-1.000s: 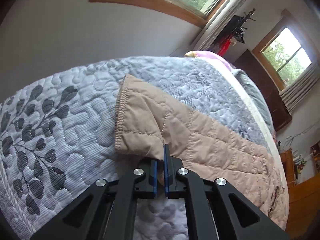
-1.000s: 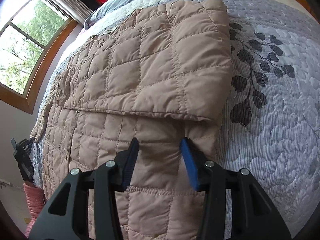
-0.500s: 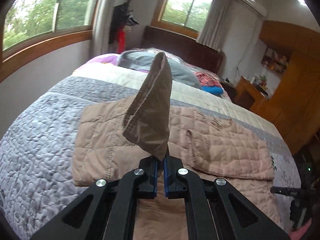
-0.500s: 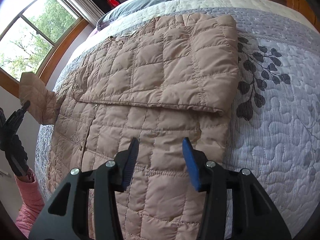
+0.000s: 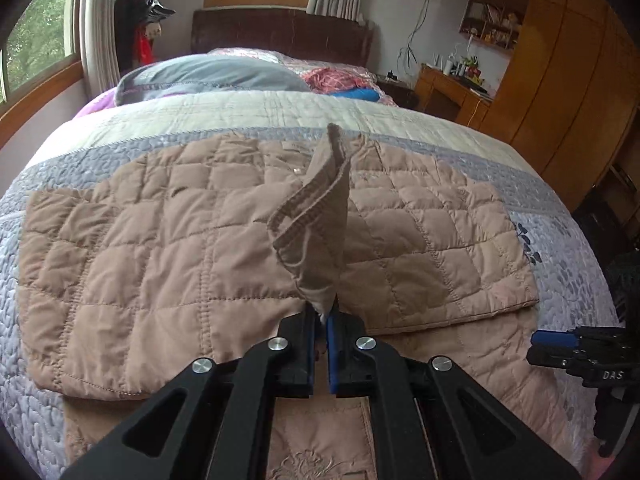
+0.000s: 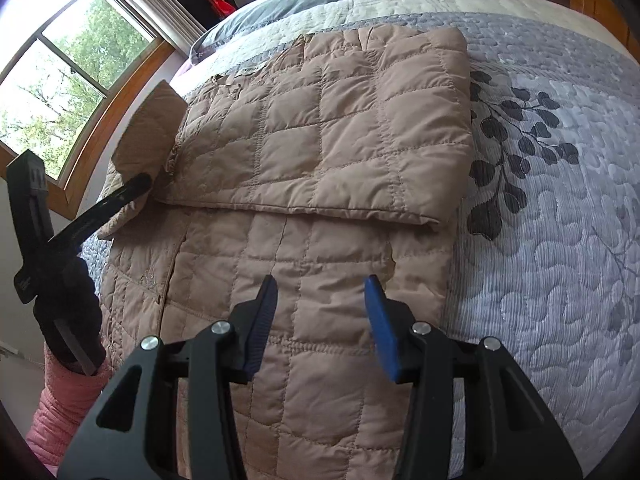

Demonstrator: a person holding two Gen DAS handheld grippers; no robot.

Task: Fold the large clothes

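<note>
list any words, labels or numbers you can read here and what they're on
"DAS": white letters on the black body of the right gripper, seen at the right edge of the left wrist view.
Neck label on the tan quilted jacket: there is print on it, but too small and blurred to read.
White marks on the left gripper body in the right wrist view: too blurred to read.
</note>
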